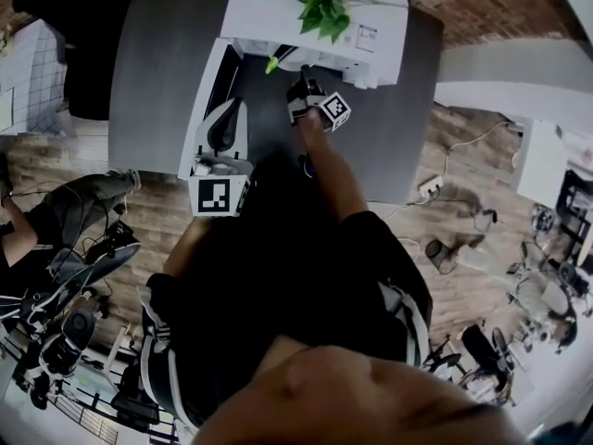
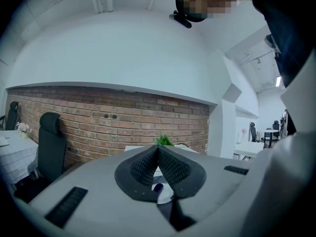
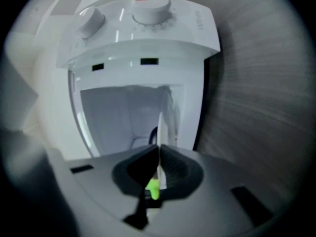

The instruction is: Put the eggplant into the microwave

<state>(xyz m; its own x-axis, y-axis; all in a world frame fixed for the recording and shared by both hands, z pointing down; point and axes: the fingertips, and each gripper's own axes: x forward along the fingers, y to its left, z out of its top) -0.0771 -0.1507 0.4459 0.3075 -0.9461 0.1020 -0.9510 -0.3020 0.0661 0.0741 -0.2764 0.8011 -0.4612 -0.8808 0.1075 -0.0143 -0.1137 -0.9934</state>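
Note:
The white microwave (image 1: 320, 12) stands at the back of the dark table, its door (image 1: 202, 109) swung open to the left. My right gripper (image 1: 301, 91) is just in front of the open cavity (image 3: 126, 117), shut on the eggplant. The eggplant's green stem (image 1: 272, 64) sticks out to the left and also shows behind the pads (image 3: 153, 188). A dark curve of its body (image 3: 152, 132) rises past the fingertips. My left gripper (image 1: 227, 123) hovers by the open door, tilted upward, its jaws (image 2: 158, 149) shut with nothing between them.
A green plant (image 1: 324, 0) sits on top of the microwave. Two knobs (image 3: 148, 6) mark its control panel. The grey table (image 1: 153, 82) extends left and right of the microwave. A brick wall (image 2: 113, 122) and a black chair (image 2: 49, 147) lie behind it.

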